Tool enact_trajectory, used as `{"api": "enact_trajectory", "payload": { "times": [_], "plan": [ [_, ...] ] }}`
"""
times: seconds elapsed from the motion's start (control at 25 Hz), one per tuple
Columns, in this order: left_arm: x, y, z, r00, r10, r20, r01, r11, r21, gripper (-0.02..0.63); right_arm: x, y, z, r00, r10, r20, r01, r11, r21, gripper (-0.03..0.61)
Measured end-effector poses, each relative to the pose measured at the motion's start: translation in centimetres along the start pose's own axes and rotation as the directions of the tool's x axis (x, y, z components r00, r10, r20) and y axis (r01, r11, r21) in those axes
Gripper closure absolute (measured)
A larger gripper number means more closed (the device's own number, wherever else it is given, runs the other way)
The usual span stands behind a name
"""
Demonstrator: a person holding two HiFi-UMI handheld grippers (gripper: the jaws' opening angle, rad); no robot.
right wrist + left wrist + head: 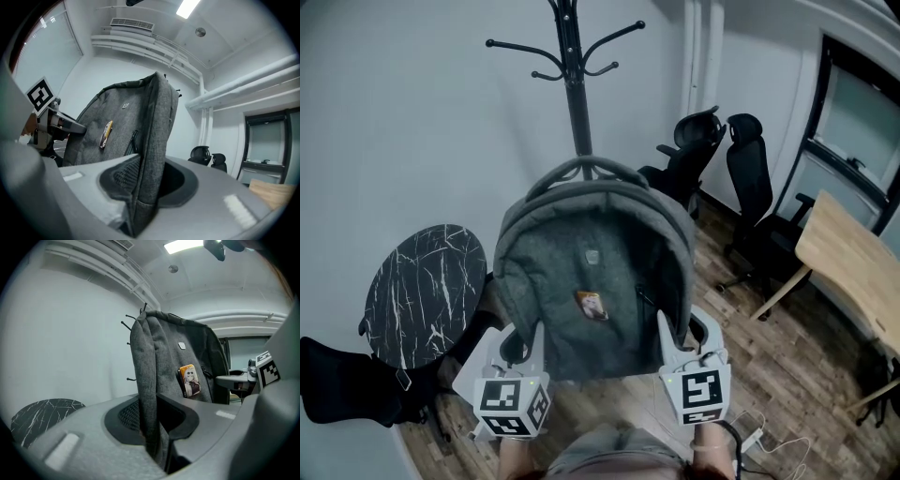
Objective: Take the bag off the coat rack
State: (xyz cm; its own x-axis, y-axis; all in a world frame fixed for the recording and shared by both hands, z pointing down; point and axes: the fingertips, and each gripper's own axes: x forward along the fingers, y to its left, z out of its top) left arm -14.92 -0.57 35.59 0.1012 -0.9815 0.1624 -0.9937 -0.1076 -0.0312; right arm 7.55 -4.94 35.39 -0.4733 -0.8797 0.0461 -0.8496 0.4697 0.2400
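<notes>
Room: office corner with a pale wall and plank floor. Black office chairs (748, 178) and a light wooden desk (844, 248) sit off to the right, and a round marble-look side table (422, 291) is on the left.
Left jaws: the left gripper (154, 427) is pinched shut on the left side edge of the grey backpack (591, 272), with a fold of fabric squeezed between the pads.
Right jaws: same deal for the right gripper (140, 187), which is clamped on the right side edge low down. The cloth bunches up where it bites.
Bag position: it's held upright between the two grippers, right in front of the coat rack (572, 84) pole, with a little orange badge (592, 305) on the front.
Top handle: the top handle (581, 167) loops up right by the pole. Honestly can't tell if it's hooked on anything or already clear.
How it'll handle: soft felt-ish fabric, so I'd expect it to sag and fold rather than keep its shape. It looks fairly flat and empty, so probably light. Not slippery and nothing fragile showing.
Where to grab: the side seams work for steadying it, but thin fabric could creep out of the pinch. The top handle looks like the sturdier spot for lifting it off.
Watch out: the handle could snag a hook as the bag comes away.
</notes>
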Motion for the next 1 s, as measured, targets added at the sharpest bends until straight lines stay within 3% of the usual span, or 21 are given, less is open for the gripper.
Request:
{"api": "enact_trajectory", "payload": {
  "times": [0.64,1.0],
  "plan": [
    [1.5,2.9,-1.5,0.999,-0.025,-0.025,0.025,0.999,-0.025,0.539,3.0,2.2,-0.9,0.999,0.018,-0.038,-0.018,1.0,-0.005,0.476],
    [3.4,4.0,-2.0,0.997,-0.076,-0.032,0.075,0.996,-0.038,0.54,4.6,2.4,-1.4,0.998,-0.024,-0.065,0.023,1.0,-0.014,0.476]
  ]
}}
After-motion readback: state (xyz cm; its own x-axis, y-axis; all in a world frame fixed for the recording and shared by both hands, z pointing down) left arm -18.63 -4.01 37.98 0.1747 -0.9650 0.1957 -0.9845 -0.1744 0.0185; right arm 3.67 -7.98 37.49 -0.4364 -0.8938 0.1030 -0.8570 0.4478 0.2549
